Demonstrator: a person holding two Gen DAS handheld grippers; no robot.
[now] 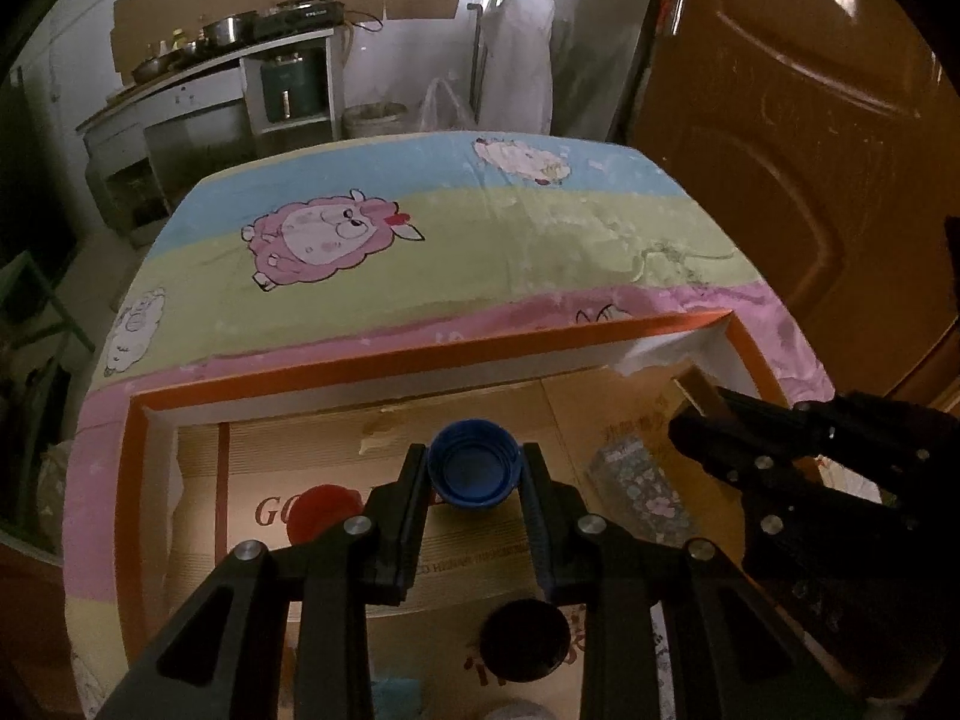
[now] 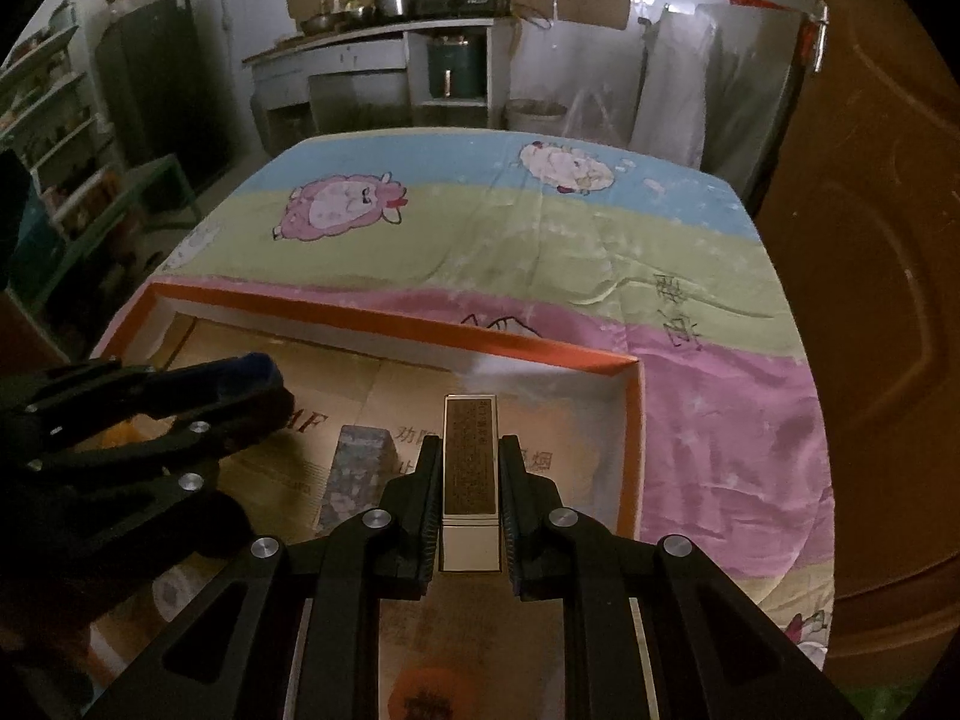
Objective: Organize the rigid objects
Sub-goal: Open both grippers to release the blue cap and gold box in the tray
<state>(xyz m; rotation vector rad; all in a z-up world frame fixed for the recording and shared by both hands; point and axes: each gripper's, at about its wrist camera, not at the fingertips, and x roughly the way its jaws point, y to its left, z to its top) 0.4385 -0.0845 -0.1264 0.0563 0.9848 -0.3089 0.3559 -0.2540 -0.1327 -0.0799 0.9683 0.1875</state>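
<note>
My left gripper (image 1: 474, 462) is shut on a blue bottle cap (image 1: 473, 471) and holds it above the orange-rimmed cardboard box (image 1: 420, 357). My right gripper (image 2: 470, 456) is shut on a slim gold-brown box (image 2: 470, 468), held over the same orange-rimmed box (image 2: 390, 318). A floral patterned box (image 2: 357, 474) lies in the tray left of it; it also shows in the left wrist view (image 1: 642, 492). A red cap (image 1: 321, 507) and a black cap (image 1: 525, 639) lie on the box floor. The right gripper shows at the right of the left wrist view (image 1: 708, 426).
The box sits on a table with a sheep-print cloth (image 1: 456, 228). A brown door (image 1: 810, 150) stands close on the right. A kitchen counter with pots (image 2: 390, 30) is at the back. Shelves (image 2: 54, 120) stand at the left.
</note>
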